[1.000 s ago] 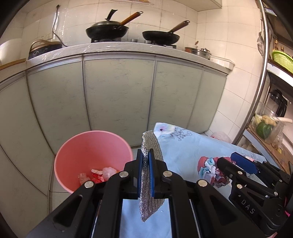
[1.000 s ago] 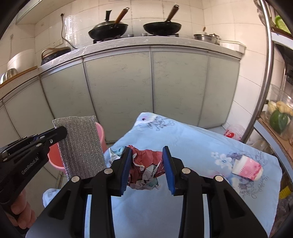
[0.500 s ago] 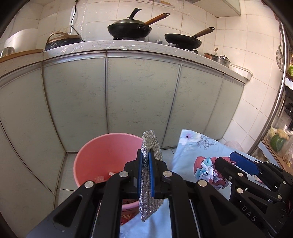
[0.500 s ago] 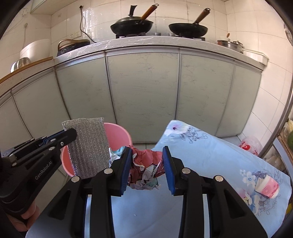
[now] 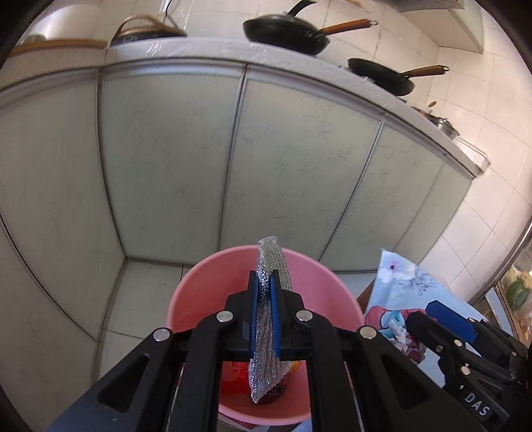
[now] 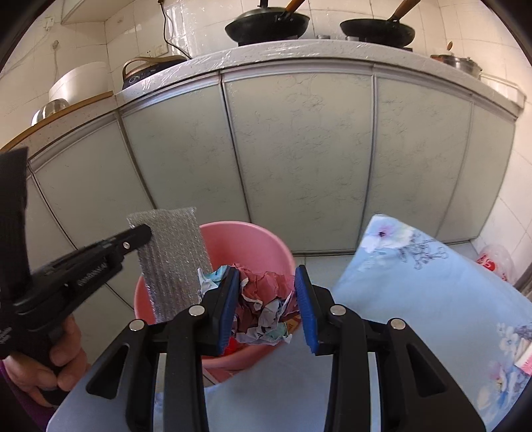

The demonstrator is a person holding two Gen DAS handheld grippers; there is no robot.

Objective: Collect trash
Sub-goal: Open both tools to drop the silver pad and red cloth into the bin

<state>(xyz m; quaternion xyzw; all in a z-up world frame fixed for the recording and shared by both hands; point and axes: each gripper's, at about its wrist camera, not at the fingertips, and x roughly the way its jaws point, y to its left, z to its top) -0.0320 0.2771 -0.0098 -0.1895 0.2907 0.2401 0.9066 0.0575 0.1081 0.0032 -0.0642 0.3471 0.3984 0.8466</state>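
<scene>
A pink bucket [image 5: 199,299] stands on the floor by the cabinets, with red trash at its bottom; it also shows in the right wrist view [image 6: 252,239]. My left gripper [image 5: 265,282] is shut on a silver scouring pad [image 5: 272,262] and holds it above the bucket's mouth; the pad also shows in the right wrist view [image 6: 173,262]. My right gripper [image 6: 267,279] is shut on a crumpled wad of red and white paper [image 6: 266,299], held over the bucket's near rim. The wad also shows in the left wrist view [image 5: 382,319].
A table with a light blue flowered cloth [image 6: 432,292] lies to the right of the bucket. Pale green cabinet doors [image 6: 299,166] stand close behind it. Pans [image 6: 266,23] sit on the counter above. A red and white bag [image 6: 495,262] lies on the floor at right.
Both grippers have moved left and forward from over the table to over the pink bucket, each still holding its trash.
</scene>
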